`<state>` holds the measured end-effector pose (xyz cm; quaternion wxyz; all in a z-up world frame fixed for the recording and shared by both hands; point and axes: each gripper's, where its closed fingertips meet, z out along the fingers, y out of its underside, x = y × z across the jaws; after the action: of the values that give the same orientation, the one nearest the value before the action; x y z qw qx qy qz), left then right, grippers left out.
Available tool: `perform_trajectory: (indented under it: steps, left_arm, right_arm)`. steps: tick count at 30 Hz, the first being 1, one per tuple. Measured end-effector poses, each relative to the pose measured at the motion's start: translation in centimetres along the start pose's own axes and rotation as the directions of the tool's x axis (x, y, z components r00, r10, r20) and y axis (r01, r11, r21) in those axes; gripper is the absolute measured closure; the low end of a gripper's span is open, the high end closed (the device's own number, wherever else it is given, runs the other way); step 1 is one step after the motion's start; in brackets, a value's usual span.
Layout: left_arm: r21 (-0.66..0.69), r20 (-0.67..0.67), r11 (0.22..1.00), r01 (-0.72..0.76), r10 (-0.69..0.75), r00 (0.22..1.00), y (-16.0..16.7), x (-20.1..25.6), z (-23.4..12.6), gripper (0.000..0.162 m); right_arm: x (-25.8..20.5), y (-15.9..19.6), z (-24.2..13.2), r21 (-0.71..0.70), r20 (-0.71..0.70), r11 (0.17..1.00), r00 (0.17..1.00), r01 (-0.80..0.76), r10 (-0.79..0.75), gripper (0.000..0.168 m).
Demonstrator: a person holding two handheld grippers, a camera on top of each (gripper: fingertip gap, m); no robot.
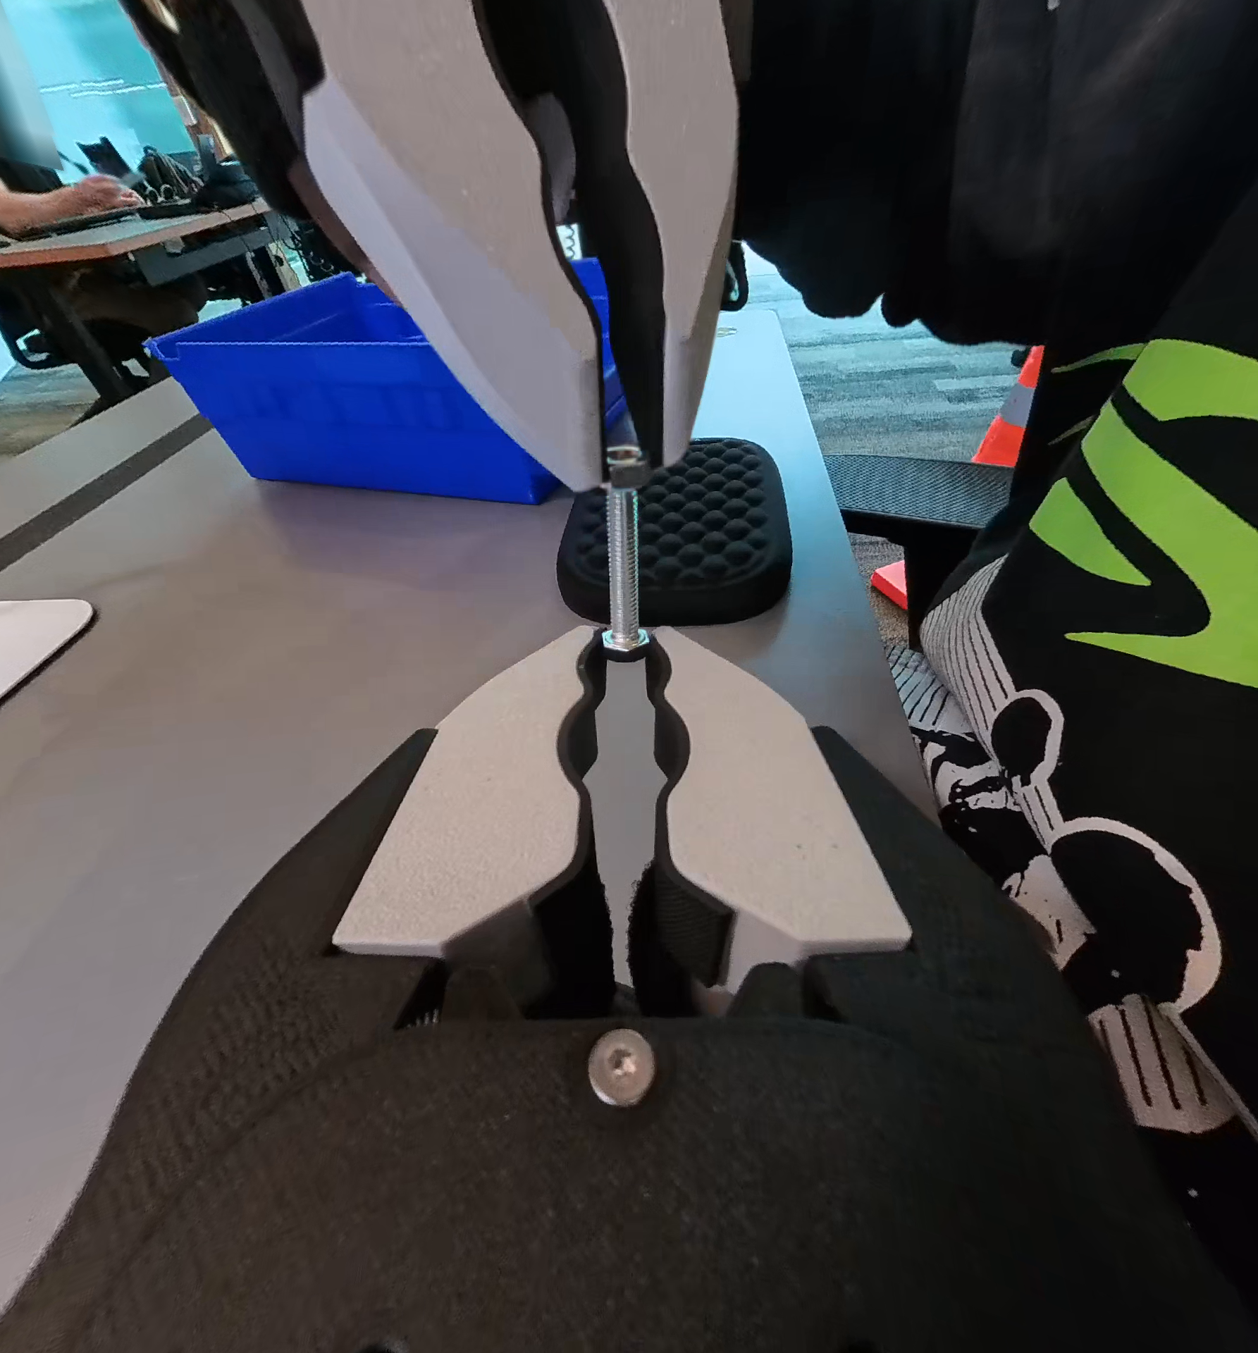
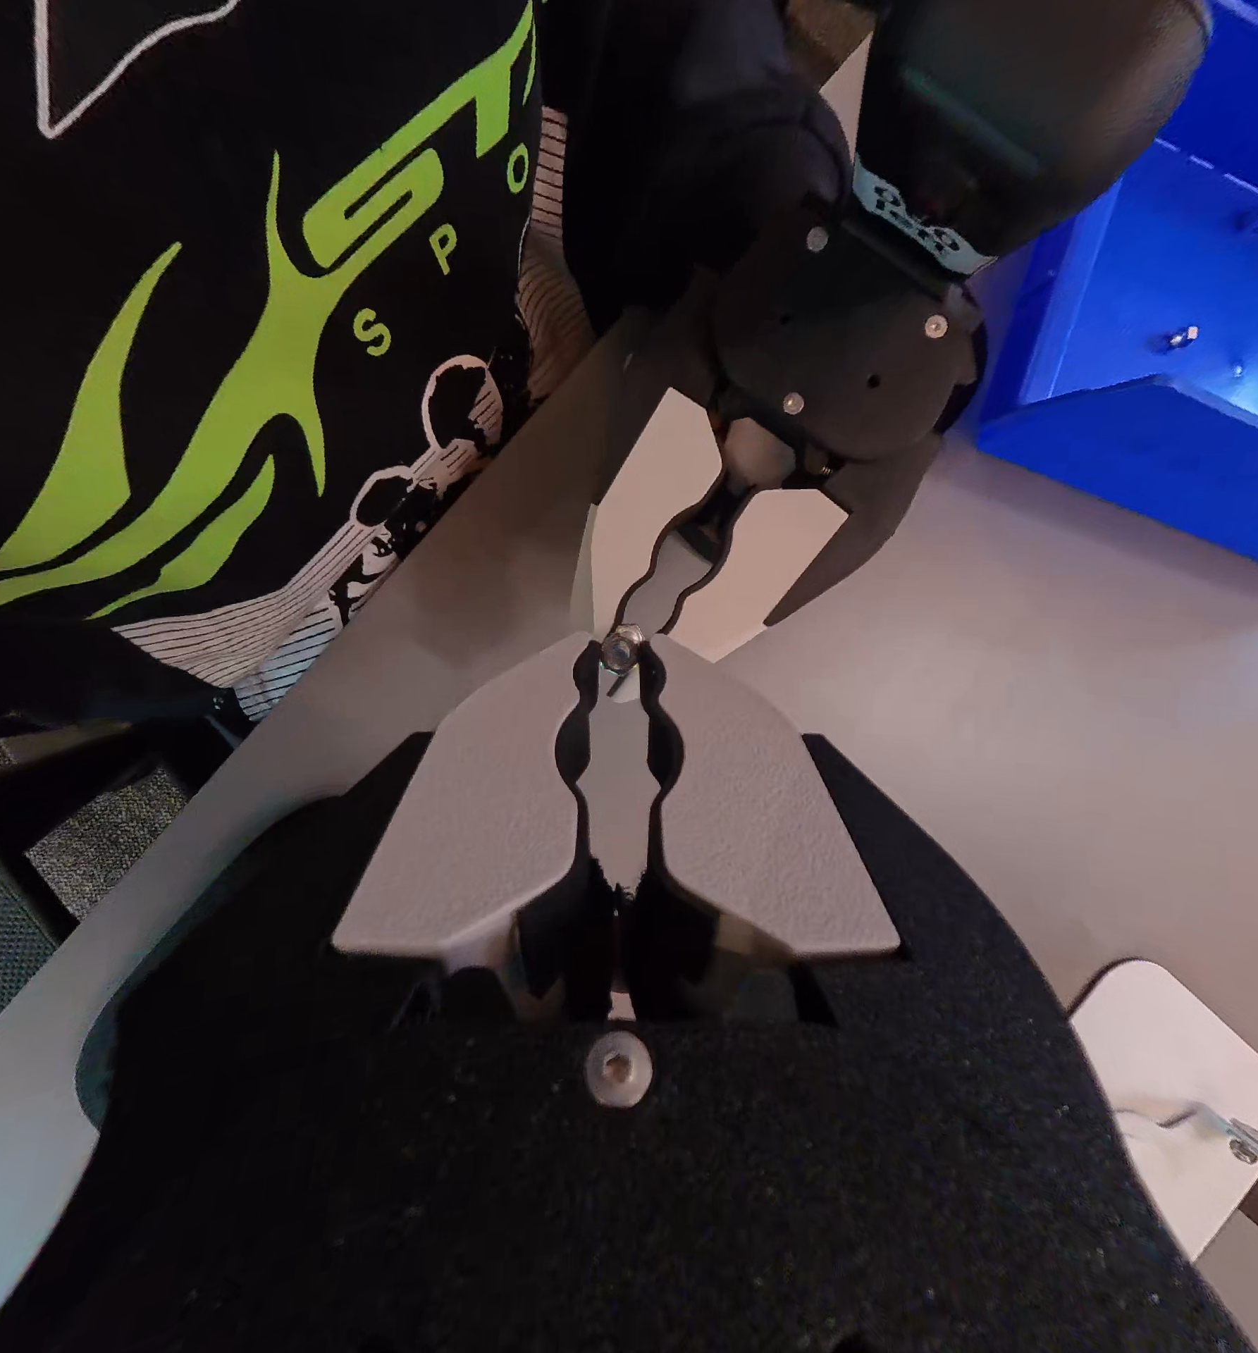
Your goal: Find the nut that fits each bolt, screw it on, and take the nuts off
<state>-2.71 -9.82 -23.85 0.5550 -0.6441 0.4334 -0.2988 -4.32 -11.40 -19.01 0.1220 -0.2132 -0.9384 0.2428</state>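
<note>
A long silver threaded bolt (image 1: 623,556) hangs in the air above the grey table (image 1: 245,659), held between both grippers. My left gripper (image 1: 622,650) is shut on the bolt's hexagonal end. My right gripper (image 1: 624,468) comes down from above and is shut on a small nut (image 1: 621,460) at the bolt's other end. In the right wrist view my right gripper (image 2: 620,655) pinches the nut (image 2: 618,648), seen end-on, and the left gripper (image 2: 644,622) faces it from just behind. The bolt's shaft is hidden in that view.
A blue bin (image 1: 333,410) stands behind the grippers; in the right wrist view it (image 2: 1160,366) holds small hardware. A black dimpled pad (image 1: 706,527) lies near the table's right edge. A white plate (image 2: 1182,1083) carries a metal part. A person's black-and-green shirt (image 1: 1160,586) is close by. Tip to tip, the grippers are about 5 cm apart.
</note>
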Motion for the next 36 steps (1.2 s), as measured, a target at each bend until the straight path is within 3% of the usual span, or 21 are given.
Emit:
perform_trajectory:
  steps: [13, 25, 31, 36]
  left_arm:
    - [0.021, 0.011, 0.999, 0.045, -0.046, 0.999, -0.2, -0.4, -0.2, 0.152]
    - [0.101, 0.293, 0.989, 0.11, -0.136, 0.947, -1.0, -3.9, -1.0, 0.152]
    - [0.182, 0.195, 0.974, 0.133, -0.169, 0.966, -2.0, -3.1, -1.3, 0.152]
    - [0.208, 0.194, 0.968, 0.14, -0.181, 0.964, -2.3, -3.1, -1.4, 0.152]
  right_arm:
    - [0.7, 0.3, 0.0, -0.008, -0.015, 1.0, 1.0, -0.016, 0.016, 0.158]
    - [3.8, 0.8, -1.1, 0.068, -0.141, 0.96, 0.95, -0.271, 0.278, 0.158]
    - [3.5, -0.2, -1.5, 0.177, -0.107, 0.969, 0.975, -0.174, 0.195, 0.158]
    - [3.7, -0.4, -1.6, 0.229, -0.098, 0.957, 0.974, -0.176, 0.202, 0.158]
